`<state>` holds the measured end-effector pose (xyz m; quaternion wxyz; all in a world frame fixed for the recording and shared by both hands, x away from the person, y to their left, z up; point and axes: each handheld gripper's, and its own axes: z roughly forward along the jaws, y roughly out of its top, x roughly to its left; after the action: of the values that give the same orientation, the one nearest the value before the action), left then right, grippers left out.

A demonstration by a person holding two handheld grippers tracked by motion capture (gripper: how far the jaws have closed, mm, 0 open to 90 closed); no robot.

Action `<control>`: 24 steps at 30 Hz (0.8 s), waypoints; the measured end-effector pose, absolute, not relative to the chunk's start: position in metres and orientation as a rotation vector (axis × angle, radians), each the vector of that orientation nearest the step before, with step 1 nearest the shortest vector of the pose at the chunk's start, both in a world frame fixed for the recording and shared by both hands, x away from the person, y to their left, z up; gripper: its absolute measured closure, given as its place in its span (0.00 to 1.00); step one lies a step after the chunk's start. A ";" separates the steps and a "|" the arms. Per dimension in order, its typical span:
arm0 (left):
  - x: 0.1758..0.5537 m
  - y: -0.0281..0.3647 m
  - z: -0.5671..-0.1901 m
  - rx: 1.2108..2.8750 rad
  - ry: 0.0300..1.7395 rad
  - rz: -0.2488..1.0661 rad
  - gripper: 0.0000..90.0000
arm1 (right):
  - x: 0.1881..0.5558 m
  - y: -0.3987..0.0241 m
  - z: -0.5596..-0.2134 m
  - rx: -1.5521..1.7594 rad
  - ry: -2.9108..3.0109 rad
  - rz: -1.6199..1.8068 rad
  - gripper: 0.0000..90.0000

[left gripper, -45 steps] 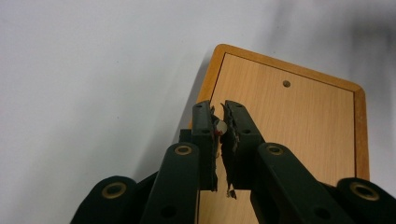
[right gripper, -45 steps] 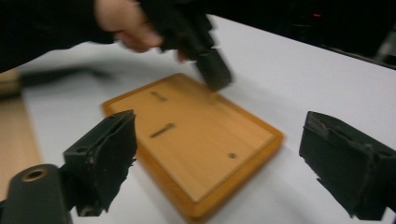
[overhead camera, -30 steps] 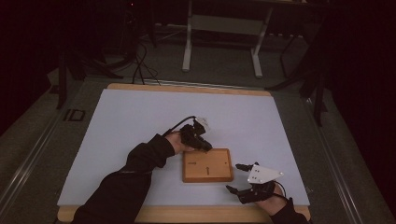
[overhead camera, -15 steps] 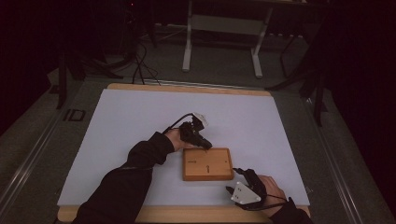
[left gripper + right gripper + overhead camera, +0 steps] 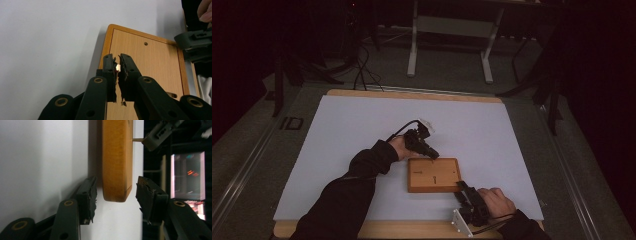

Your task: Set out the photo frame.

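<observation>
High view shows us the left hand-held gripper (image 5: 432,154) clenched on a small peg at the far-left corner of the wooden board (image 5: 433,175), lying flat on the white surface (image 5: 337,150). The board looks stiff, light and smooth-edged to us, best pinched across its thickness. Right gripper view adds what we miss from above: the right hand-held gripper (image 5: 116,191), jaws just closing, straddles the near corner, not yet touching.

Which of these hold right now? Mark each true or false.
1. The left tongs are shut on a small pale peg. True.
2. The right tongs already press on the flat square wooden board. False: its corner sits between the open jaws, which have just been closing, with gaps on both sides.
3. The board lies on the white table sheet. True.
4. The board stands on the floor. False: it lies on the table.
</observation>
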<state>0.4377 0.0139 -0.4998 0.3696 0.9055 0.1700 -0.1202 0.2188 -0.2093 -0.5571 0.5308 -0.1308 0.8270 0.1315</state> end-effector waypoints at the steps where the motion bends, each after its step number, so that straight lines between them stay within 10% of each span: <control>1: 0.437 0.014 -0.500 2.324 0.437 -0.309 0.94 | 0.218 -0.209 -0.559 -0.331 1.963 0.300 0.59; 24: 0.437 0.012 -0.498 2.343 0.445 -0.307 0.93 | 0.220 -0.204 -0.571 -0.392 1.894 0.247 0.74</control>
<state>0.4368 0.0118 -0.4982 0.3605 0.9089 0.1725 -0.1190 0.2200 -0.2038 -0.5711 0.5613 -0.1665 0.8039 0.1047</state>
